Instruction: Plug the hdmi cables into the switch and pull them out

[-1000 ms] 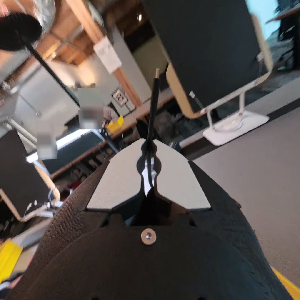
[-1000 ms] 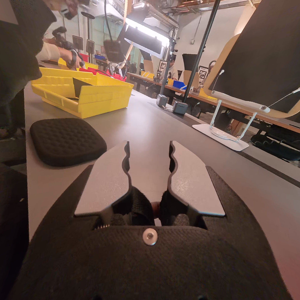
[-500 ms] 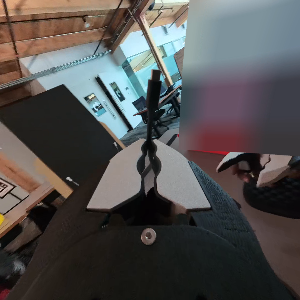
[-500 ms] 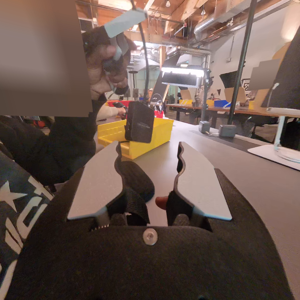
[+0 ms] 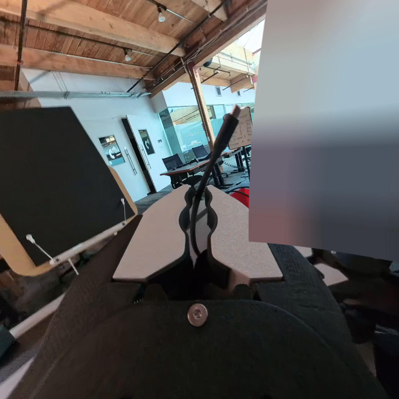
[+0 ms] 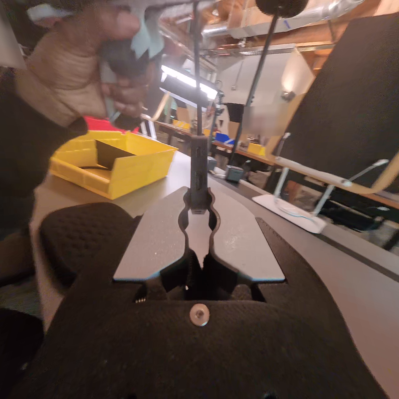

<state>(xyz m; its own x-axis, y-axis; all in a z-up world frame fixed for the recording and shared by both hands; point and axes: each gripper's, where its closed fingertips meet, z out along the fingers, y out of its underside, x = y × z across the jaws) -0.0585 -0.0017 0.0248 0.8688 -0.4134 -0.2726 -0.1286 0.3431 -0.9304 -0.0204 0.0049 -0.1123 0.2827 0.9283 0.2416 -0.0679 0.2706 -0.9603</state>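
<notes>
Gripping the switch [image 6: 199, 172] at frame centre, your right tool [image 6: 198, 212] pinches only its lower end; it could twist. Left tool [image 5: 198, 212] clamps the HDMI cable [image 5: 216, 155], plug leaning upper right, risking misalignment.

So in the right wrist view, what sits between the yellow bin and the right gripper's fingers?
In the right wrist view, a black textured pad lies on the grey table between the yellow bin and the right gripper, whose fingers clamp the switch.
</notes>
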